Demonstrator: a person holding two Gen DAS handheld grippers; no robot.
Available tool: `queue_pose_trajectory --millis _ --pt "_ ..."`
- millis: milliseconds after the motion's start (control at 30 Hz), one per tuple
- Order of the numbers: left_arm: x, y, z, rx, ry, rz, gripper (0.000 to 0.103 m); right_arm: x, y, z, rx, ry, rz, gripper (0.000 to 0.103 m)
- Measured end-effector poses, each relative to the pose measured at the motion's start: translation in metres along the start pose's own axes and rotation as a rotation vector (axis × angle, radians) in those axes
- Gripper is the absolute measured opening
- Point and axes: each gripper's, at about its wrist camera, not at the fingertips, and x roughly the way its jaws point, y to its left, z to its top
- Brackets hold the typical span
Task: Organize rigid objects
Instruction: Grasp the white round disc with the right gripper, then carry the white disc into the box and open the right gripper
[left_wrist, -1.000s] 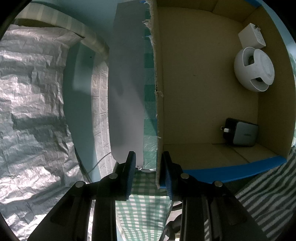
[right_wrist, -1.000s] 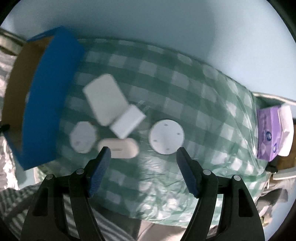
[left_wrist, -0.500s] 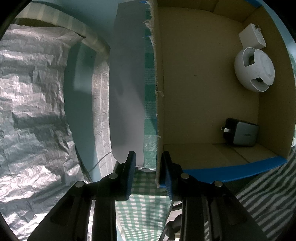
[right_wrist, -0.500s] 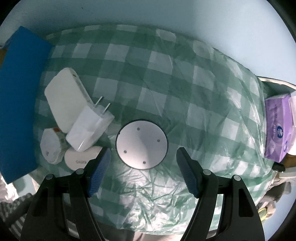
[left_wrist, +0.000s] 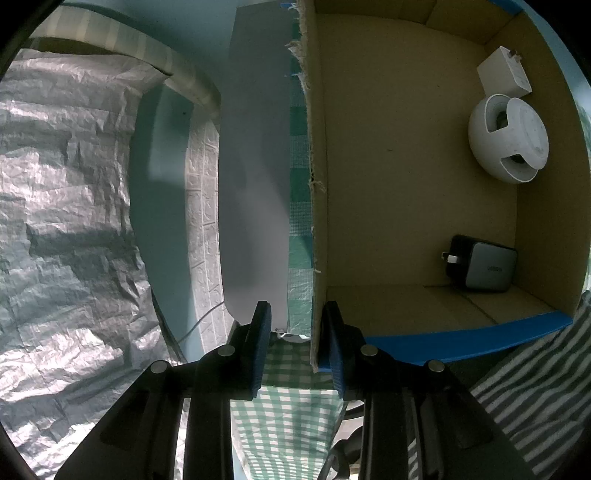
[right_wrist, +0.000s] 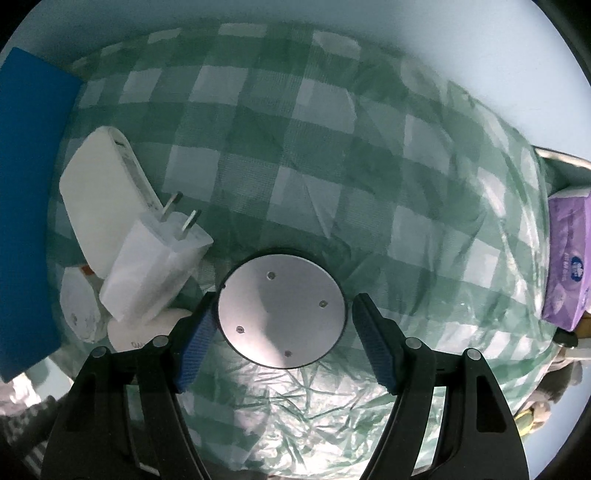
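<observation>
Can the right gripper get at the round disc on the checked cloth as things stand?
Probably yes. The right gripper is open and straddles the round disc, nothing lying over it. The white plug adapter sits close beside one finger, so closing may brush it.

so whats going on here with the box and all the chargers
A person is sorting small electronics into a cardboard box. The left gripper is clamped on the box's side wall, steadying it; a black charger, a white charger and a round white gadget already lie inside. The right gripper is open, its fingers either side of a round silver disc on the checked cloth, not yet gripping.
</observation>
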Motion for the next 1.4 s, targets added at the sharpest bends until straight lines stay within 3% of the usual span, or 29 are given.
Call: queue_pose_trajectory --millis 167,233,767,1067,1400 --pt "0.0 0.0 0.0 0.001 -0.002 0.001 0.03 0.004 0.0 0.003 0.005 -0.018 -0.012 0.071" --pt "0.0 0.0 0.0 0.001 -0.001 0.0 0.03 0.0 0.002 0.005 -0.006 -0.029 -0.031 0.062" --pt "0.002 0.002 0.003 0.003 -0.001 -0.008 0.03 -0.03 0.0 -0.036 -0.011 -0.067 0.007 0.062" --pt "0.0 0.0 0.003 0.015 -0.005 -0.004 0.03 -0.082 0.034 -0.045 -0.068 -0.141 0.064 0.062" --pt "-0.001 0.001 0.001 0.022 -0.01 -0.007 0.03 -0.14 0.095 -0.027 -0.189 -0.222 0.112 0.062"
